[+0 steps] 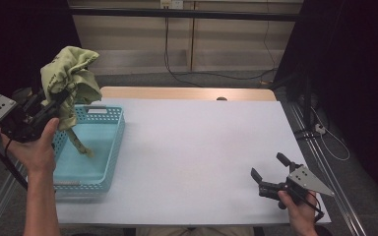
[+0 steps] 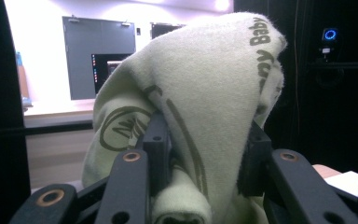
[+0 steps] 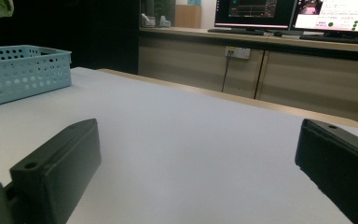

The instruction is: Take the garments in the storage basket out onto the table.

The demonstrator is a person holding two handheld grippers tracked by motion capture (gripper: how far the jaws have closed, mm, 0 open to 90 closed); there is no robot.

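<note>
A pale green cloth (image 1: 70,78) with printed lettering hangs bunched in the air above the light blue perforated basket (image 1: 115,142) at the table's left. My left gripper (image 1: 61,98) is shut on it, and a strap of the cloth dangles down into the basket. From the left gripper view the cloth (image 2: 200,102) is squeezed between the two black jaws and drapes over them. Near the table's front right corner my right gripper (image 1: 268,166) rests low, held by a hand, open with nothing between its jaws. In the right gripper view its jaws stand wide apart over bare white table (image 3: 191,140).
The white table top (image 1: 197,147) stretches between basket and right gripper. The basket (image 3: 23,70) shows at far left in the right gripper view. Cables run on the floor beyond the table, and a dark stand rises at the right.
</note>
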